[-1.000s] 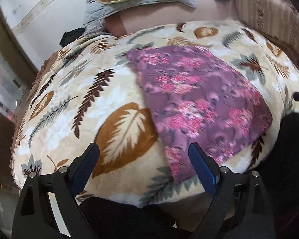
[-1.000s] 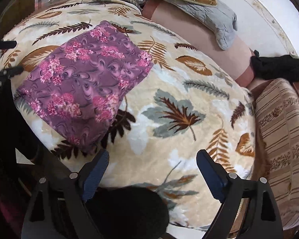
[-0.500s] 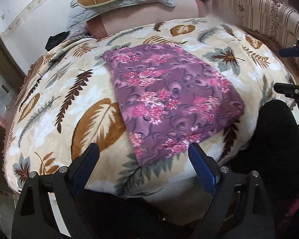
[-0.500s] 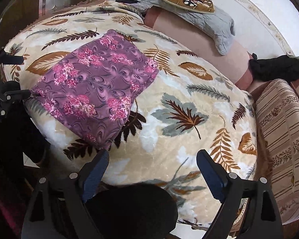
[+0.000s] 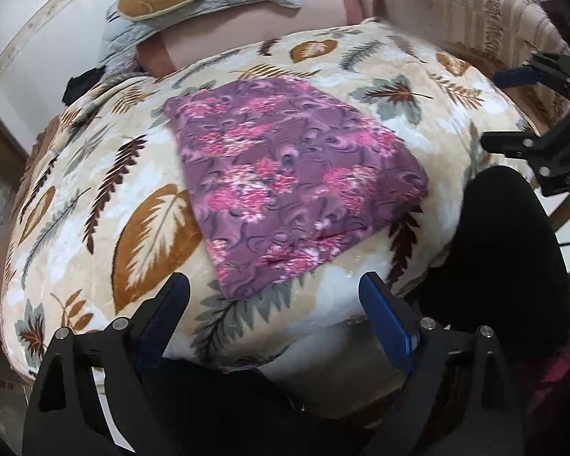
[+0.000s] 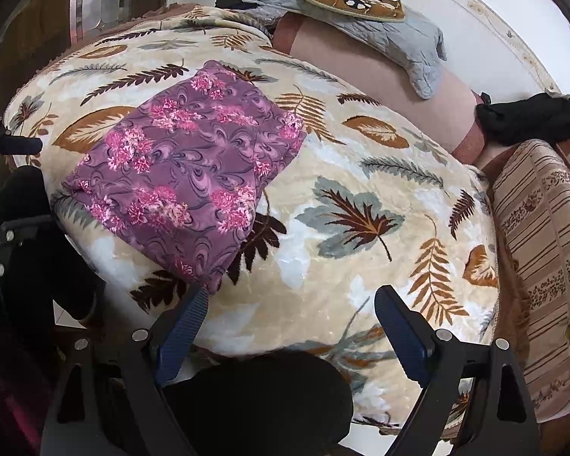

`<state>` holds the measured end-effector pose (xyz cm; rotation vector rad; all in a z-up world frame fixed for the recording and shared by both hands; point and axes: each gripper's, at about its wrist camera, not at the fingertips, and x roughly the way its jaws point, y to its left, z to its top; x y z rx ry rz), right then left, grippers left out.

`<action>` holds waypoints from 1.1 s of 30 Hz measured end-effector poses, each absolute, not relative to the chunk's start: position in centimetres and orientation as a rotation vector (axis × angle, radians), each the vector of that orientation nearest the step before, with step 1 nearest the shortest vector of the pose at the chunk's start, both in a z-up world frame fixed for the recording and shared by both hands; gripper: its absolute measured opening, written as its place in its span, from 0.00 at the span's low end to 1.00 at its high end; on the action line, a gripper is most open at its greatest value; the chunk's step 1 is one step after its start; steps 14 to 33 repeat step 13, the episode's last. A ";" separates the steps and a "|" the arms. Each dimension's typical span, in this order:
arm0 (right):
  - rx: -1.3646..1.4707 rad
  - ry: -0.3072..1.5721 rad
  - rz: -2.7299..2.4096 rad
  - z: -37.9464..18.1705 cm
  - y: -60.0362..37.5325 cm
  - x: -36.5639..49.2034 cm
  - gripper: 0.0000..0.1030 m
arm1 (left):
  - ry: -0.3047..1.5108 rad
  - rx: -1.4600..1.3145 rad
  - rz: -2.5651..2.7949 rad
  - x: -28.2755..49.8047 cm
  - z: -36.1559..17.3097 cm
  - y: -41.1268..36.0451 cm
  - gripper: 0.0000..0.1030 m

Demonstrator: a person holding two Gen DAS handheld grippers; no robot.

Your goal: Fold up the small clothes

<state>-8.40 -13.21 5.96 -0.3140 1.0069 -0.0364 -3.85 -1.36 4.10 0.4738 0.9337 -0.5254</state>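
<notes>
- Left gripper (image 5: 273, 304): I hold its jaws released and empty, above the bed's near edge, just short of the purple floral cloth (image 5: 292, 186).
- Right gripper (image 6: 290, 319): jaws likewise released, its left finger near the cloth's nearest corner.
- Cloth: folded flat on the leaf-print blanket (image 6: 361, 174).
- Risk: the plush blanket may be pinched together with the cloth.
- Risk: a one-layer grasp could pull the stacked fold open.

wall (image 6: 486, 38): white | bed blanket (image 6: 323, 266): leaf-print (beige) | striped cushion (image 6: 543, 247)
</notes>
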 end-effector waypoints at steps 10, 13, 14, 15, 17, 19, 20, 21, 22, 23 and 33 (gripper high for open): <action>-0.307 1.023 -0.050 5.6 -13.6 -8.4 0.88 | 0.937 0.492 -0.550 -4.2 4.0 -2.3 0.89; -0.294 1.023 -0.061 5.6 -14.0 -8.3 0.88 | 0.933 0.496 -0.545 -4.1 4.1 -2.2 0.89; -0.294 1.023 -0.061 5.6 -14.0 -8.3 0.88 | 0.933 0.496 -0.545 -4.1 4.1 -2.2 0.89; -0.294 1.023 -0.061 5.6 -14.0 -8.3 0.88 | 0.933 0.496 -0.545 -4.1 4.1 -2.2 0.89; -0.294 1.023 -0.061 5.6 -14.0 -8.3 0.88 | 0.933 0.496 -0.545 -4.1 4.1 -2.2 0.89; -0.294 1.023 -0.061 5.6 -14.0 -8.3 0.88 | 0.933 0.496 -0.545 -4.1 4.1 -2.2 0.89; -0.294 1.023 -0.061 5.6 -14.0 -8.3 0.88 | 0.933 0.496 -0.545 -4.1 4.1 -2.2 0.89; -0.294 1.023 -0.061 5.6 -14.0 -8.3 0.88 | 0.933 0.496 -0.545 -4.1 4.1 -2.2 0.89; -0.294 1.023 -0.061 5.6 -14.0 -8.3 0.88 | 0.933 0.496 -0.545 -4.1 4.1 -2.2 0.89; -0.294 1.023 -0.061 5.6 -14.0 -8.3 0.88 | 0.933 0.496 -0.545 -4.1 4.1 -2.2 0.89; -0.294 1.023 -0.061 5.6 -14.0 -8.3 0.88 | 0.933 0.496 -0.545 -4.1 4.1 -2.2 0.89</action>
